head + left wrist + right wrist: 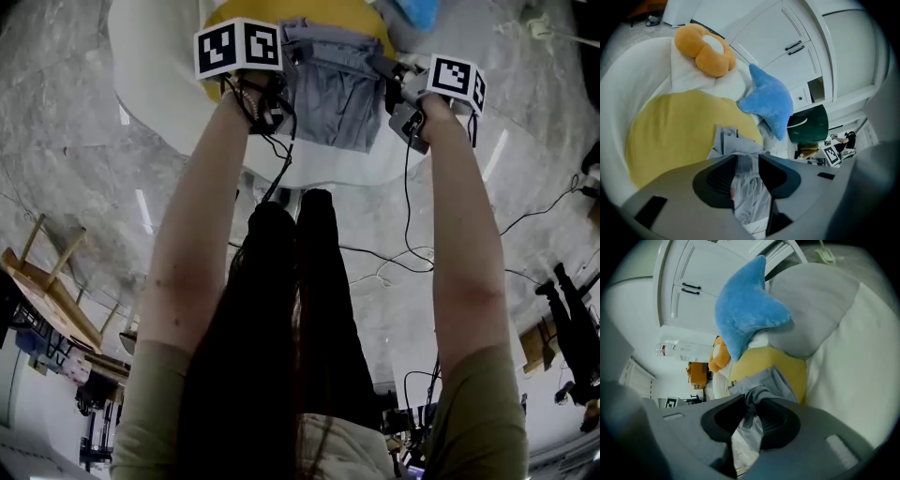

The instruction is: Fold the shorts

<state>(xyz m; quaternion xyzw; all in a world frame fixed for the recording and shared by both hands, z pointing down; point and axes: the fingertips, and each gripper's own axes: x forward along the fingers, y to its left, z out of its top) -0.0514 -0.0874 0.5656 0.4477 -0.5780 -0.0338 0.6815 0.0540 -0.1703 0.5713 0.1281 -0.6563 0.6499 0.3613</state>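
Note:
Grey shorts (337, 94) hang between my two grippers over a yellow cushion (314, 11) on a white round bed (155, 89). My left gripper (286, 54) is at the shorts' left corner. In the left gripper view the shorts (736, 143) lie loosely in the gap of its open jaws (747, 161), above the yellow cushion (675, 131). My right gripper (386, 73) is shut on the shorts' right corner. In the right gripper view the shorts (764, 380) are bunched and pinched between the jaws (752, 405), with the rest hanging down below them.
A blue star pillow (771, 103) and an orange flower pillow (705, 49) lie behind the yellow cushion, and a grey pillow (811, 310) beside the star. White cabinets (797, 47) stand behind the bed. Cables (412, 258) and a wooden stool (47, 281) are on the marble floor.

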